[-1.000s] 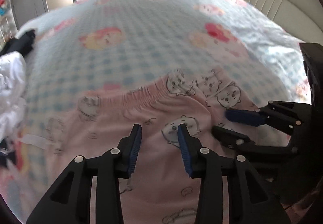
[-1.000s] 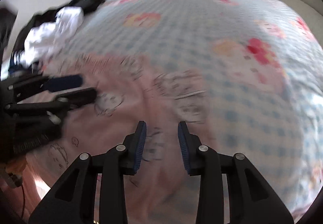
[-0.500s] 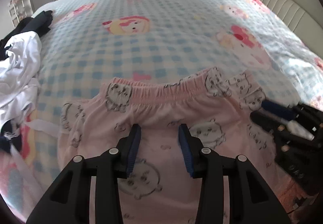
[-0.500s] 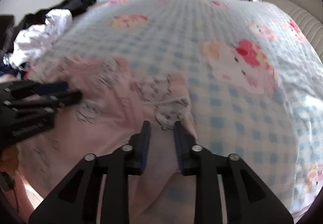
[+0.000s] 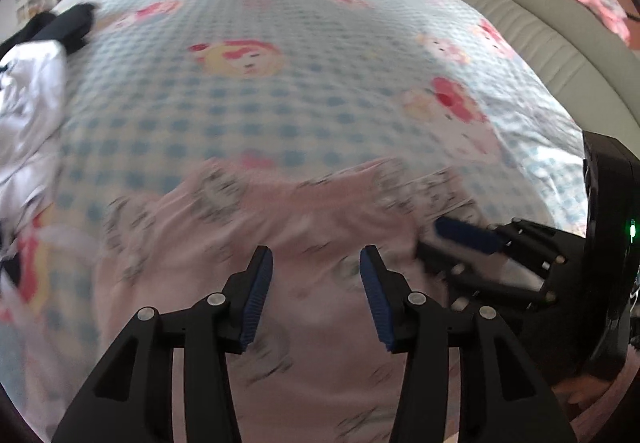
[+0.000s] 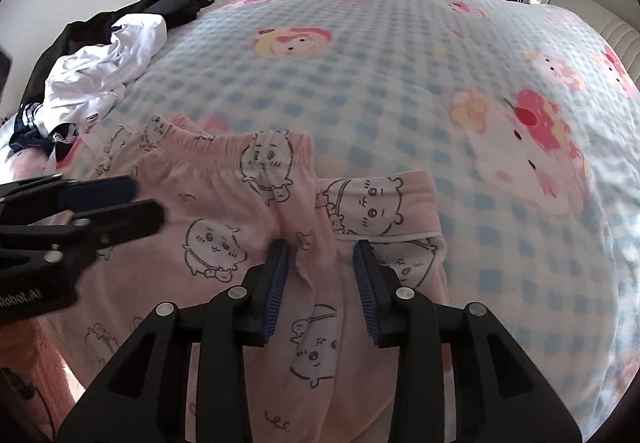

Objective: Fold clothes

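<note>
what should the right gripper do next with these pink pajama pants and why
Probably lower and close the right gripper on the raised ridge of the pink pajama pants between its fingers. Its jaws are open, straddling that wrinkle just below the waistband, and the left gripper is open too, holding nothing. A pinch there would let the pants be pulled flat on the checked blanket.

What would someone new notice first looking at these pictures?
Probably the pink cartoon-print pants spread at the near edge of the blue checked bedspread, with the open right gripper and left gripper hovering over them. Next, the heap of white and dark clothes at the bed's left side.
</note>
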